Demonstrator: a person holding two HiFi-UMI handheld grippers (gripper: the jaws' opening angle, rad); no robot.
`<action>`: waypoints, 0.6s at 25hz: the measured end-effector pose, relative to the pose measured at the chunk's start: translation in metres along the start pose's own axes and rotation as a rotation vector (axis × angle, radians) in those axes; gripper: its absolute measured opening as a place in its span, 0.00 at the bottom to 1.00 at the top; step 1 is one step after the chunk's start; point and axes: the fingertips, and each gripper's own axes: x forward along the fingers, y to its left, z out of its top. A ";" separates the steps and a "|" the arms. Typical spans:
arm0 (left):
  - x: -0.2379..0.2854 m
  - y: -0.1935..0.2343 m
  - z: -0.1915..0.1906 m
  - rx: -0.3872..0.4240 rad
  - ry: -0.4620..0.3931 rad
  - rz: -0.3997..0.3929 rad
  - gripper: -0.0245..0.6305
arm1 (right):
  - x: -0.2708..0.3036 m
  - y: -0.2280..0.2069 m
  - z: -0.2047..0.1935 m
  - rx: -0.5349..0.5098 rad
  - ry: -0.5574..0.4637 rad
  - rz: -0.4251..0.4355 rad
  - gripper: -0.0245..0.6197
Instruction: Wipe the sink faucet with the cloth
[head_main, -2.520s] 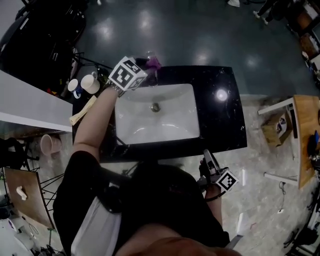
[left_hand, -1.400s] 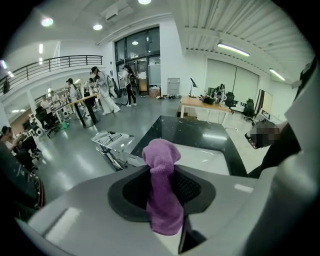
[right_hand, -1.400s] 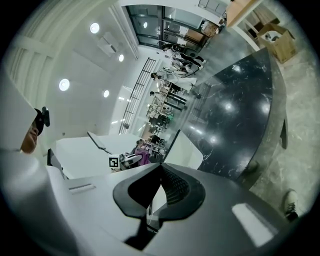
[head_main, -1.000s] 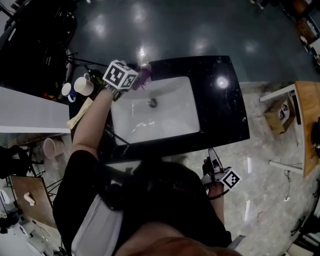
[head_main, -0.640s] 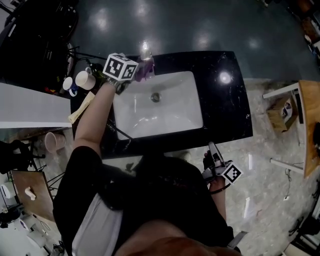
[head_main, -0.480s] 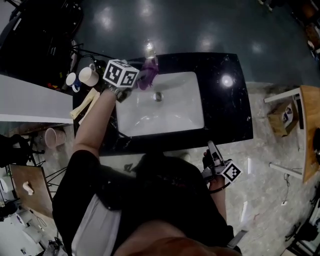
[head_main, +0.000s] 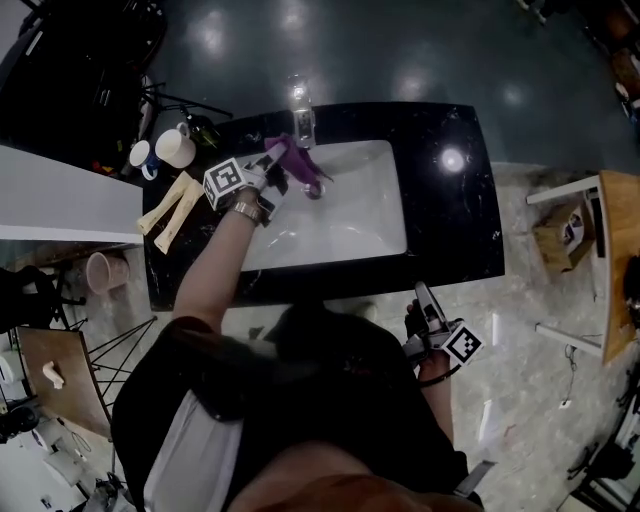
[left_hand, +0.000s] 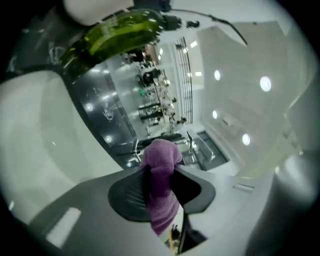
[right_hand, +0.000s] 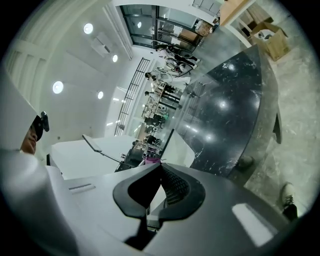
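- Two grippers: the right gripper (right_hand: 160, 167) hangs shut and empty beside the person's body, short of the black counter (head_main: 450, 220).
- Left gripper (left_hand: 161, 172) pinches a purple cloth (left_hand: 161, 185), which droops over the sink (head_main: 370, 200) at its back edge, just beside the faucet (head_main: 299, 105); contact unclear.
- Cloth looks light, soft and floppy; gripping it bunched should leave a loose end for rubbing.
- Faucet seems rigid, glossy, probably slick.
- Beyond: cups (head_main: 175, 147), dark shiny floor (head_main: 400, 50).

Dark glossy floor (head_main: 400, 50) with light glare, wooden table (head_main: 610, 280) right, white counter (head_main: 60, 200) left
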 end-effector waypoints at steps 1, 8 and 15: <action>0.007 0.007 0.009 -0.048 -0.064 -0.013 0.20 | -0.003 -0.003 0.000 0.003 -0.007 -0.011 0.06; 0.060 0.013 0.043 -0.269 -0.324 -0.138 0.20 | -0.013 -0.014 0.003 0.038 -0.069 -0.058 0.06; 0.057 -0.009 0.039 -0.439 -0.381 -0.352 0.20 | -0.002 -0.015 0.002 0.041 -0.059 -0.055 0.06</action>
